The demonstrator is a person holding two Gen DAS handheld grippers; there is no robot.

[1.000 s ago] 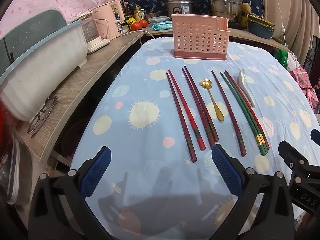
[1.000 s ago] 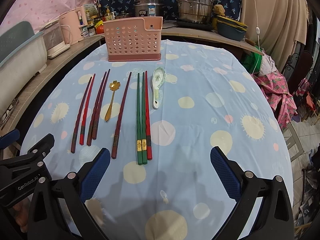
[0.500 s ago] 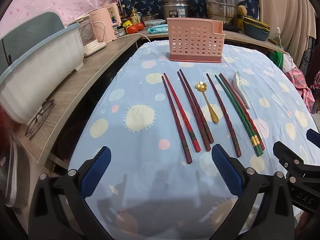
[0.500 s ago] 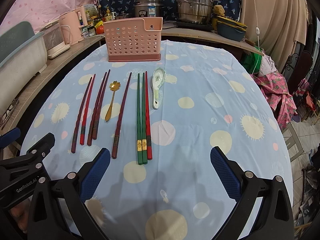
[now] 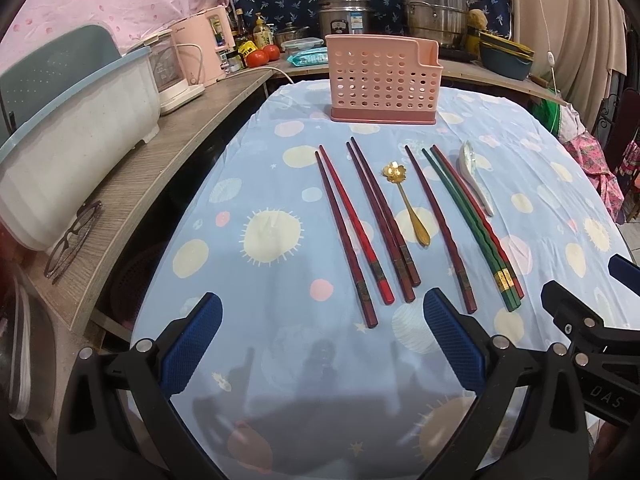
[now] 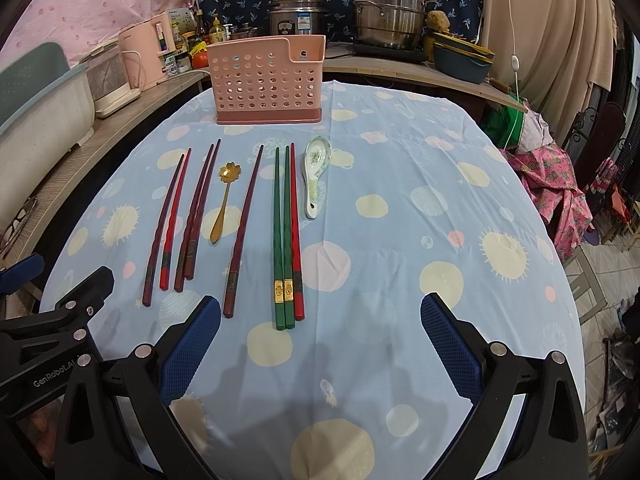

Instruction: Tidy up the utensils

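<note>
basket: your pink plastic, matt, perforated
gold spoon: metal, glossy
tablecloth: cloth, wrinkled
pads: textured blue

Eight chopsticks lie at centre frame: six red or dark red chopsticks and two green chopsticks. Two spoons: a gold spoon and a ceramic spoon. One pink basket sits at upper centre.
</note>
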